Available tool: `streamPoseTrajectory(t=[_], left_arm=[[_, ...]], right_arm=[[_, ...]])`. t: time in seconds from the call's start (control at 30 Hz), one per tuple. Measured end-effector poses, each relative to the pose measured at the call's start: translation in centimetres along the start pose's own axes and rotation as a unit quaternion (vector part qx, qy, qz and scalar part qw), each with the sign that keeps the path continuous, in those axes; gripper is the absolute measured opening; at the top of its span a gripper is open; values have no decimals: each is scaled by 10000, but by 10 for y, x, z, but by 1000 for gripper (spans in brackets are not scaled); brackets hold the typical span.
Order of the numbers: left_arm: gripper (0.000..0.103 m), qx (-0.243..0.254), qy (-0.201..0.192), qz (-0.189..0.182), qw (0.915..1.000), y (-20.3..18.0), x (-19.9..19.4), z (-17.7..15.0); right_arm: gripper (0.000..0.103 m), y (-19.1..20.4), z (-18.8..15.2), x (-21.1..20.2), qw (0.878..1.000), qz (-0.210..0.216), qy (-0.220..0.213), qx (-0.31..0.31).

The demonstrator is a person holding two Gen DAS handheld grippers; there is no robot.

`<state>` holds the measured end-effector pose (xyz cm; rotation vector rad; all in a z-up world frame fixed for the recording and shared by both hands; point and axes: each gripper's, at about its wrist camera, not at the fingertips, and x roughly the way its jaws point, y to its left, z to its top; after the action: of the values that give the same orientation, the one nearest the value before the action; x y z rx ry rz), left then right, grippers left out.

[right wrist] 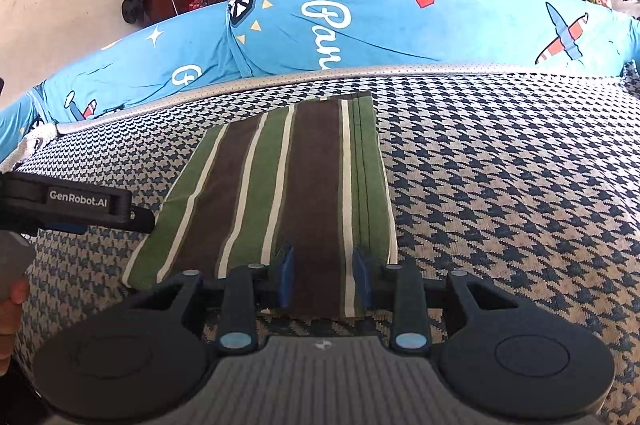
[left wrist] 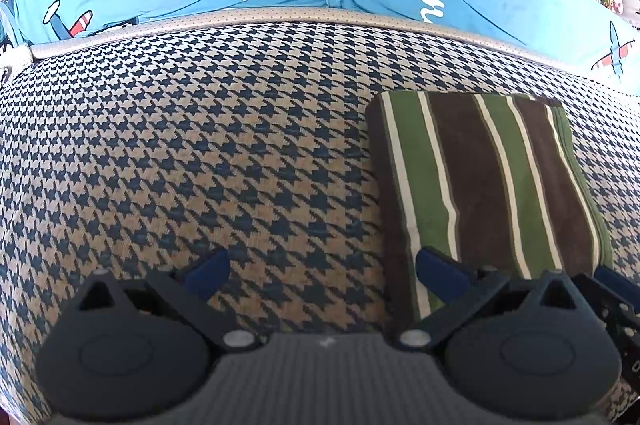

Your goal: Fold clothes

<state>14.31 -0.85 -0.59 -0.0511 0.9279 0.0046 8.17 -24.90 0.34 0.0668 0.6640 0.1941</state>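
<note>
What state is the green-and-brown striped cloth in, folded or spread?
Folded: the green-and-brown striped cloth lies as a compact rectangle with stacked layer edges along its right side, on the houndstooth cover.

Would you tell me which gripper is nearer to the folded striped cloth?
Right. The right gripper straddles the striped cloth at its near edge; the left gripper sits mostly beside its left edge.

green, brown and white striped folded cloth (right wrist: 280,193); navy-and-beige houndstooth cushion cover (left wrist: 180,145); bright blue sheet with aeroplane prints (right wrist: 360,25); blue-padded black grippers.
</note>
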Motion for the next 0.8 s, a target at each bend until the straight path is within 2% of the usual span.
streamPoseTrajectory(t=[0.33,0.8], left_arm=[[103,-8,196,99,9998,4,15,-5],[103,69,-52,59,9999,2,1,-20]], right_arm=[[32,-3,-2,7,9999,37,13,133],[32,1,-7,10,9999,-4,-12,129]])
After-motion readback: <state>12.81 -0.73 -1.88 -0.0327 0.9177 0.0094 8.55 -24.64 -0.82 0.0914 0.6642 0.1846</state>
